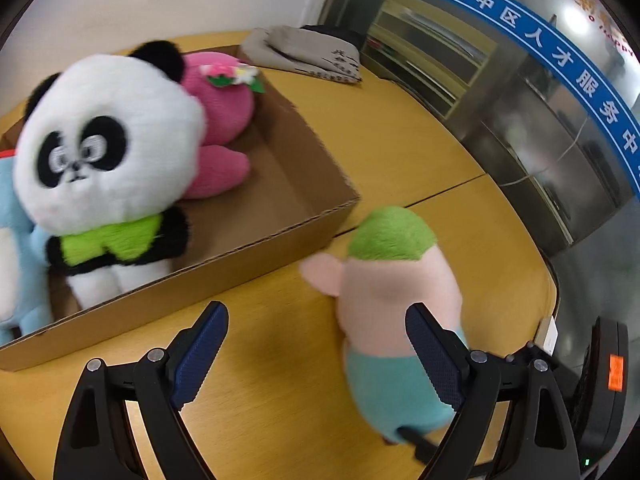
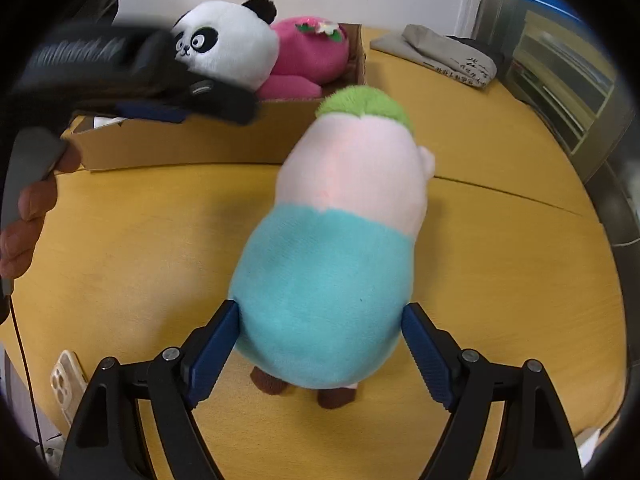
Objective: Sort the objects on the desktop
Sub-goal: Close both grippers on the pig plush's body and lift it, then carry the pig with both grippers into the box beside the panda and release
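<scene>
A plush doll (image 2: 332, 240) with green hair, pink body and teal shorts stands on the yellow table, between the wide-spread fingers of my right gripper (image 2: 320, 344); the left pad (image 2: 216, 344) touches its shorts. In the left wrist view the doll (image 1: 396, 312) stands to the right, just outside a cardboard box (image 1: 288, 240). The box holds a panda plush (image 1: 108, 148), a pink plush (image 1: 224, 120) and a light blue plush (image 1: 20, 240). My left gripper (image 1: 316, 352) is open and empty over the table in front of the box; it also shows in the right wrist view (image 2: 160, 100).
A folded grey cloth bag (image 1: 308, 52) lies on the table behind the box. A phone (image 2: 66, 384) lies off the table's left edge. Glass cabinets (image 1: 500, 92) stand beyond the table's right edge. A black device (image 1: 604, 392) stands at the right.
</scene>
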Available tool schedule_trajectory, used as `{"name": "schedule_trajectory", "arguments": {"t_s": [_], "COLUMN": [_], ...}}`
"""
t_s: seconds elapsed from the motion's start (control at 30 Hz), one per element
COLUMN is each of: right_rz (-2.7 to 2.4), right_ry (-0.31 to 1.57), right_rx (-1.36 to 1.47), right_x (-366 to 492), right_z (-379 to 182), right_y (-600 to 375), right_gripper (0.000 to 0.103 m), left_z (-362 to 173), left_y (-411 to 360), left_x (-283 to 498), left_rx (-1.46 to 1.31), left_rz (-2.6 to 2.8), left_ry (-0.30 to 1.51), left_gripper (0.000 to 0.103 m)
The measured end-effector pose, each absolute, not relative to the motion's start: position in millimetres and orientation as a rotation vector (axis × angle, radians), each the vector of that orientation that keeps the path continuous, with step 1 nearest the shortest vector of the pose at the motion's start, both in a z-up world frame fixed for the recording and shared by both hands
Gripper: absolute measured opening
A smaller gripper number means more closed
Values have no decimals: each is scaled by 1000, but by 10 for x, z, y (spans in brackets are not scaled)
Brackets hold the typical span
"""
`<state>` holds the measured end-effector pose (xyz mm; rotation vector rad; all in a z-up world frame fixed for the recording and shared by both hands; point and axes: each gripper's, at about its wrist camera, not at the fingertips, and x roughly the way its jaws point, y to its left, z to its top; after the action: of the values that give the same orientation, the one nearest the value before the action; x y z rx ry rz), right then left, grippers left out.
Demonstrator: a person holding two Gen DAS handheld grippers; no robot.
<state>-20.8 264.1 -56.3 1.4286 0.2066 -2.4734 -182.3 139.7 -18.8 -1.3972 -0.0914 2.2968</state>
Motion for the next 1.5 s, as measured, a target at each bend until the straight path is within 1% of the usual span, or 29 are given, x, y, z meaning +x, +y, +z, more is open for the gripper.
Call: {"name": "schedule_trajectory", "arguments": {"t_s": [0.13,0.23,0.37,0.4,0.43,0.47,0.5,0.53,0.6,0.67,0.77,0.9,1.0,1.1,1.17,1.2,1.3,1.4,1.5], "right_rz": [-2450,-2429,-2417,-2414,-2410,-2410,-2410,-2411,-2413,-2406,-2435,-2475,-2482,-2462,-2457,-2455,-2421,-2394,-2376], "right_ry": [144,168,208,210,211,206,198,193,173,149,135,168,236,304,334,349,383,393,388], "right_rx": [1388,1372,1351,1345,1339,1331,1323,1316,1286,1258,1180,1006,901,826,819,819,893,1006,1077], "right_x": [-198,-147,-95,-95,-96,-97,-99,-95,-72,-49,5,-75,-357,-892,-1220,-1381,-1715,-1897,-1871], "right_z": [-577,-608,-624,-624,-622,-619,-615,-609,-579,-530,-329,214,592,828,805,781,430,6,-201], "right_y": [2740,2733,2713,2721,2732,2744,2757,2767,2778,2771,2733,2622,2502,2320,2221,2173,2049,2069,2183], "right_gripper": [74,72,72,71,70,69,67,64,60,57,56,56,56,56,56,56,56,56,57], "left_z": [-187,-210,-291,-321,-344,-345,-346,-347,-267,-181,112,752,1136,1297,1235,1119,646,223,18], "left_y": [1622,1764,1869,1886,1901,1919,1936,1953,1980,1983,1885,1624,1412,1198,1090,1046,1002,1084,1193], "left_x": [-1861,-1895,-1998,-2015,-2023,-2020,-2017,-2014,-1950,-1886,-1807,-1889,-2189,-2711,-3062,-3307,-3771,-3890,-3815], "left_rx": [-1380,-1382,-1397,-1405,-1414,-1413,-1413,-1413,-1400,-1385,-1313,-1167,-1084,-1083,-1106,-1142,-1290,-1343,-1354], "left_rz": [2273,2267,2227,2217,2199,2181,2162,2144,2162,2182,2212,2277,2338,2386,2392,2393,2345,2258,2207], "left_ry": [-61,-31,-72,-82,-93,-99,-105,-111,-69,-36,-39,-75,-60,-67,-79,-82,-89,-101,-63], "left_gripper": [93,93,93,90,83,60,55,54,48,47,47,47,48,48,48,48,48,48,48]}}
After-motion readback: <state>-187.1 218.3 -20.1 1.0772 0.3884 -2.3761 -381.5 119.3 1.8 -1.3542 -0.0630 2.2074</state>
